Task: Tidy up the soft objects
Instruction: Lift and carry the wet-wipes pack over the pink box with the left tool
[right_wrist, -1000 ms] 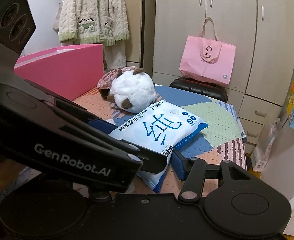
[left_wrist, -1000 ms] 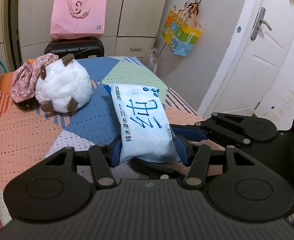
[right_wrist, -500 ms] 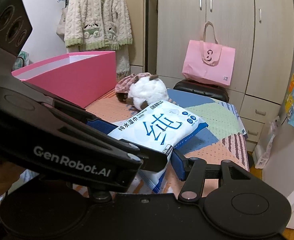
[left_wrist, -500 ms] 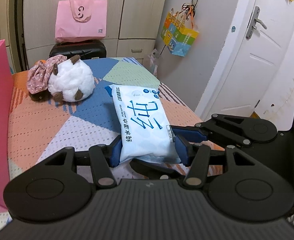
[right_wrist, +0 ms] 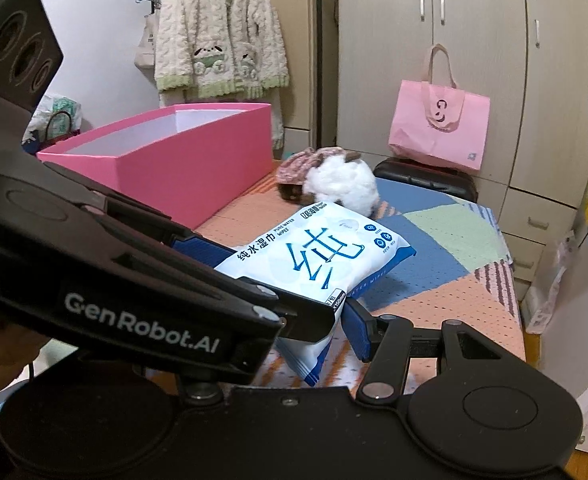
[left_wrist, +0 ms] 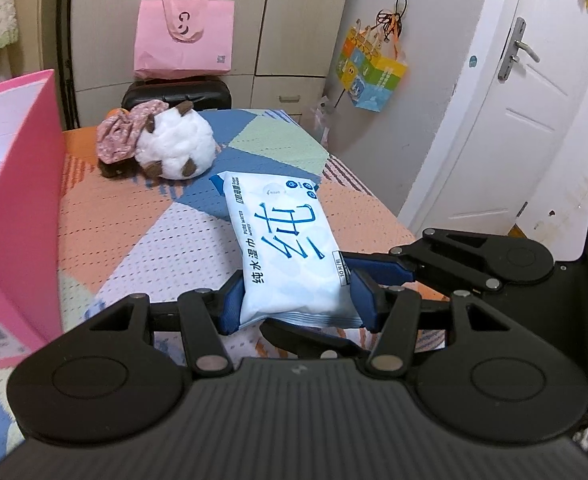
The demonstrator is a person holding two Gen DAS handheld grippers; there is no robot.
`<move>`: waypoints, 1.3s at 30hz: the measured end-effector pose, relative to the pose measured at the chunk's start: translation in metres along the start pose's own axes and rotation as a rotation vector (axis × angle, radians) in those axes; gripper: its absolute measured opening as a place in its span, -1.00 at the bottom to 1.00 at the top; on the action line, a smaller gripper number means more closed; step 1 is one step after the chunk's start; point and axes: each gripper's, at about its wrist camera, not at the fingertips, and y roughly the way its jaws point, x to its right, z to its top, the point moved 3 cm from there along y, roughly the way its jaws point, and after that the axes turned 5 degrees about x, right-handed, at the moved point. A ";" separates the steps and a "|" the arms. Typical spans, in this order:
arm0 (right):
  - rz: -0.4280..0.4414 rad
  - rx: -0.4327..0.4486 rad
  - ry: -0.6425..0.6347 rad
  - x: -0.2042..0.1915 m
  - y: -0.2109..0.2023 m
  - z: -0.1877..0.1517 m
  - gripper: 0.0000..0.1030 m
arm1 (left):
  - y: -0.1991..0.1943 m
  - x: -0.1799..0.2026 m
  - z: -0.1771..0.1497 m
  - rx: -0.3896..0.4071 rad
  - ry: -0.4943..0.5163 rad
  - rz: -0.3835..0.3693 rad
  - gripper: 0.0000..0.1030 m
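Observation:
A white and blue pack of wet wipes [left_wrist: 286, 248] is held above the patchwork table, gripped from both sides at its near end. My left gripper [left_wrist: 296, 300] is shut on it, blue pads on its two long edges. My right gripper [right_wrist: 322, 320] is shut on the same pack [right_wrist: 314, 256]; its left finger is hidden behind the left gripper's body. A white plush sheep [left_wrist: 176, 146] with a floral pink cloth [left_wrist: 120, 136] lies at the table's far end. An open pink box [right_wrist: 166, 160] stands at the left.
A pink tote bag [left_wrist: 184, 38] sits on a black suitcase [left_wrist: 176, 94] behind the table, before the wardrobe. A white door [left_wrist: 526, 92] and a colourful hanging bag [left_wrist: 370, 70] are at the right. A knit cardigan [right_wrist: 218, 28] hangs beyond the pink box.
Both grippers have lifted and drawn back with the wipes pack. The plush sheep now looks smaller and farther, and the pink box has come into view at the left.

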 end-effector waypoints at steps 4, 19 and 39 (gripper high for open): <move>0.009 0.009 -0.007 -0.013 -0.010 0.002 0.18 | -0.019 0.001 -0.004 0.009 -0.007 0.011 0.04; 0.114 -0.009 -0.058 -0.073 -0.041 0.032 0.18 | -0.106 -0.018 0.002 0.023 -0.023 0.045 0.03; 0.280 0.123 -0.166 -0.136 0.010 0.129 0.18 | -0.172 -0.109 0.053 0.210 -0.073 0.166 0.03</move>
